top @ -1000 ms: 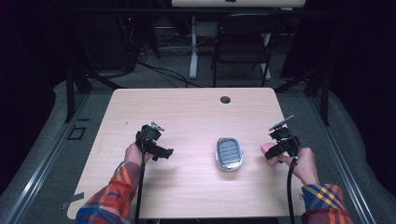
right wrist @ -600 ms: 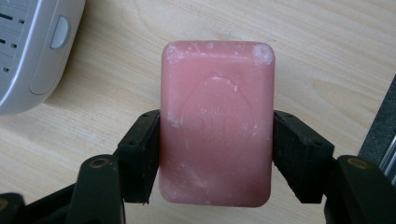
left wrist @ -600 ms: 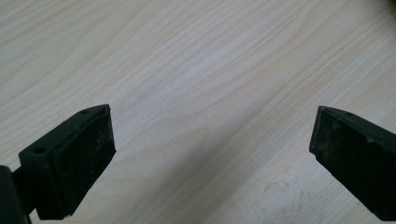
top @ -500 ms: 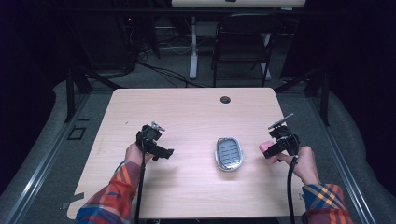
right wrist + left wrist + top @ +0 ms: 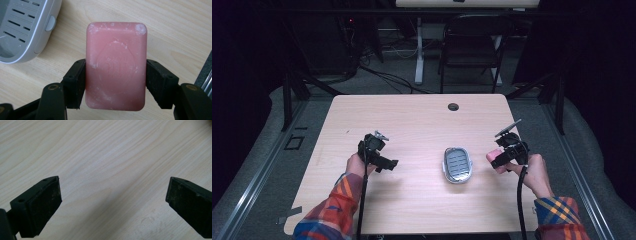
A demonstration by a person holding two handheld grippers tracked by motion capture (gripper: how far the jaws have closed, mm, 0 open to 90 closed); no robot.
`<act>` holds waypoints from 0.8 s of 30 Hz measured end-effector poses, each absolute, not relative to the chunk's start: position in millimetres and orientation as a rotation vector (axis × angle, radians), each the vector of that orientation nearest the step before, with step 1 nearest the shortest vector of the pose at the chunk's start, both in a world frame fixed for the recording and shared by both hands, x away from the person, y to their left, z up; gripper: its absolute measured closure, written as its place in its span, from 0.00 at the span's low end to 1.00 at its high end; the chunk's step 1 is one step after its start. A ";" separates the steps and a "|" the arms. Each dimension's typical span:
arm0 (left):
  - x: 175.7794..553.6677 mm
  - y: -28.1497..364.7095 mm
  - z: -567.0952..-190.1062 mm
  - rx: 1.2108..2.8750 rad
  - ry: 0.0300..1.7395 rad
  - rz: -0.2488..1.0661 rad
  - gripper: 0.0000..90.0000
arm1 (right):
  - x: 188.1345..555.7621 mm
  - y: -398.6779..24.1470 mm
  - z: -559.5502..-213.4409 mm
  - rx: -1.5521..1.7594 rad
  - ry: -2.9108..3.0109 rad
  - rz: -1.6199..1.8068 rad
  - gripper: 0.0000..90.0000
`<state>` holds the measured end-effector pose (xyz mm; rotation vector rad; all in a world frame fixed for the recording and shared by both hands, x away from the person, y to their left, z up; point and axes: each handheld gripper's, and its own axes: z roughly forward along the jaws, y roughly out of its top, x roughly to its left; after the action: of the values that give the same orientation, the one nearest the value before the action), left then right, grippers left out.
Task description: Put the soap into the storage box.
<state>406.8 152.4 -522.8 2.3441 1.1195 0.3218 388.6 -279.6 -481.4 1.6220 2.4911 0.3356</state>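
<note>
The right gripper (image 5: 115,82) clamps the soap (image 5: 115,66); the left gripper (image 5: 113,202) gapes, empty. Carrying seems underway: next, move toward nine o'clock and lower the soap into the dish (image 5: 457,165).

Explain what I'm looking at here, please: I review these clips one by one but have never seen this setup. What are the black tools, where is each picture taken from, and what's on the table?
There is no robot. A person in plaid sleeves holds a hand-operated two-jaw gripper in each hand. The high view looks down on a wooden table from above the person's side. The other two pictures come from cameras riding on the grippers, looking along their black jaws.

The left gripper is open with nothing between its jaws, over bare wood. The right gripper is shut on a pink bar of soap, clamped by its long sides. In the high view it shows at the right.

On the table lies a grey-white soap dish with a slotted insert, close to the soap. Near the far edge is a small dark cable hole.
</note>
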 end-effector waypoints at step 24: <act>406.8 152.1 -523.0 2.345 1.116 0.318 0.00 | 401.5 -260.9 -469.5 1.568 2.511 0.367 0.41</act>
<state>406.8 152.1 -523.0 2.3453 1.1160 0.3176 401.5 -260.9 -469.5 1.5681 2.5110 0.3670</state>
